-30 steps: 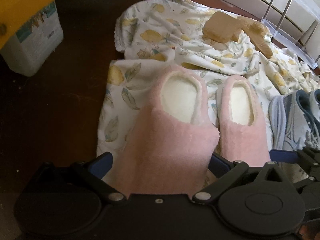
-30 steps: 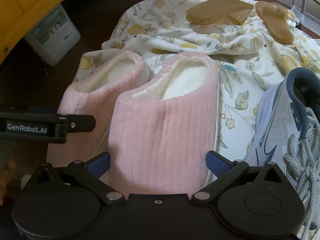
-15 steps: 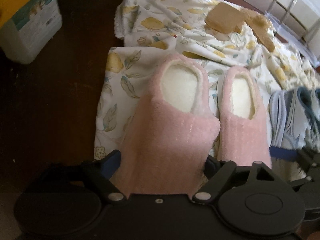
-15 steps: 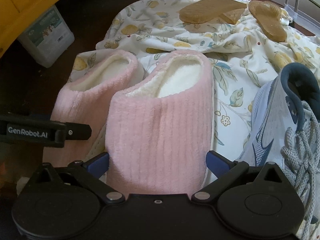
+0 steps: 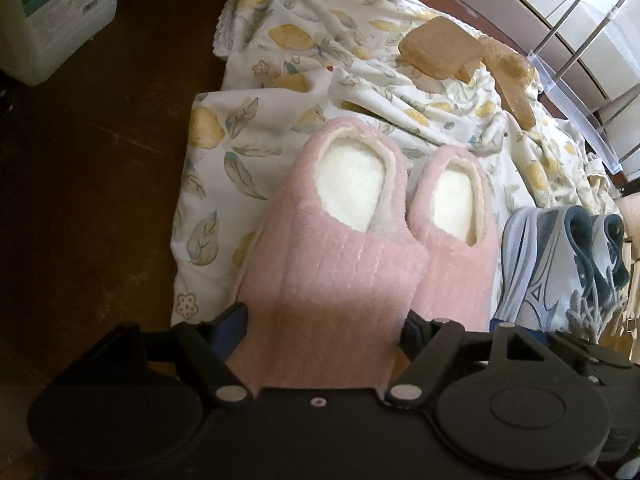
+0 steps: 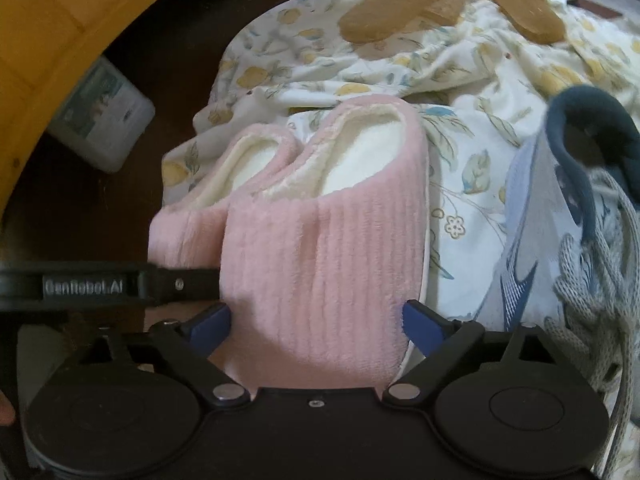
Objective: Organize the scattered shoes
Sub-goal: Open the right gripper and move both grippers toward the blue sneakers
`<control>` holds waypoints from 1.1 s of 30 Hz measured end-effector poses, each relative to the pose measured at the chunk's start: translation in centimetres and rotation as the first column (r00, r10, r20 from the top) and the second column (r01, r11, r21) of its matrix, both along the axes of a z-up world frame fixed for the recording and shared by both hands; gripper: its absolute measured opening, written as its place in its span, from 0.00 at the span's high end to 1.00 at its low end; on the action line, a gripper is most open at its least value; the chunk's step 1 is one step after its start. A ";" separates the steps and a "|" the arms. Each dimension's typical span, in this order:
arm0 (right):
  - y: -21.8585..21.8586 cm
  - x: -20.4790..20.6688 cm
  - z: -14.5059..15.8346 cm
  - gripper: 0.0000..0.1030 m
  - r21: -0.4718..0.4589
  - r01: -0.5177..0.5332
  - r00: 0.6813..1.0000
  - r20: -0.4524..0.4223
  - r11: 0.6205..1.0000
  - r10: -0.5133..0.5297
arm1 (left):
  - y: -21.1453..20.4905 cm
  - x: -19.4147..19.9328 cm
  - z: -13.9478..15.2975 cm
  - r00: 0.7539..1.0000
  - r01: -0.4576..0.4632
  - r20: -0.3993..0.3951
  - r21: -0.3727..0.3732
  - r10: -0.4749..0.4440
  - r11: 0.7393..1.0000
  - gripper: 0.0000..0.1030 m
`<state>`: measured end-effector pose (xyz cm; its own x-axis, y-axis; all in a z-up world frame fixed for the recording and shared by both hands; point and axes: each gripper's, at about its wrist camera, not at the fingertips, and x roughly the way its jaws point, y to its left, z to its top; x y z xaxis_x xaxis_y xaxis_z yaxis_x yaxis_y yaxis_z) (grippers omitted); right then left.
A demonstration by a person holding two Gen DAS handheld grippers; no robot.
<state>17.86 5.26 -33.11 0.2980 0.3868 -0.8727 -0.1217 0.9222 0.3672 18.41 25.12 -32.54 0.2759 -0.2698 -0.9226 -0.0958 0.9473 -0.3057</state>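
Two fluffy pink slippers lie toes toward me on a lemon-print cloth (image 5: 248,140). My left gripper (image 5: 320,320) is shut on the toe of the left slipper (image 5: 332,248), with its blue pads pressed into the plush on both sides. The toe of the right slipper (image 6: 320,248) sits between the jaws of my right gripper (image 6: 316,316). Those jaws are closing, and the pads stand at its sides without a visible squeeze. The left slipper (image 6: 188,232) now touches the right one. A black finger (image 6: 100,286) of the left gripper reaches in from the left.
Grey-blue sneakers (image 5: 552,264) lie to the right of the slippers. Two tan soles (image 5: 440,46) rest on the cloth farther back. A white plastic container (image 5: 52,12) stands on the dark floor at the left. A clear rack (image 5: 572,76) is at the back right.
The left jaws have narrowed onto the left slipper's toe. The right jaws have begun to narrow. In the right wrist view the two slippers have come together.
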 end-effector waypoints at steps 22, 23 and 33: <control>-5.8 -1.6 6.5 0.06 0.060 0.010 0.989 0.145 0.998 -0.018 | -3.1 -0.6 7.0 0.978 0.068 0.180 0.197 -0.104 0.978 0.04; -6.9 -1.9 7.4 0.06 0.061 0.033 0.987 0.157 0.998 -0.043 | -3.9 -1.0 8.3 0.968 0.082 0.215 0.221 -0.131 0.972 0.03; -20.0 -3.0 9.5 0.04 -0.066 0.319 0.933 0.196 0.946 -0.301 | -13.6 -4.6 11.6 0.906 0.293 0.302 0.062 -0.297 0.954 0.01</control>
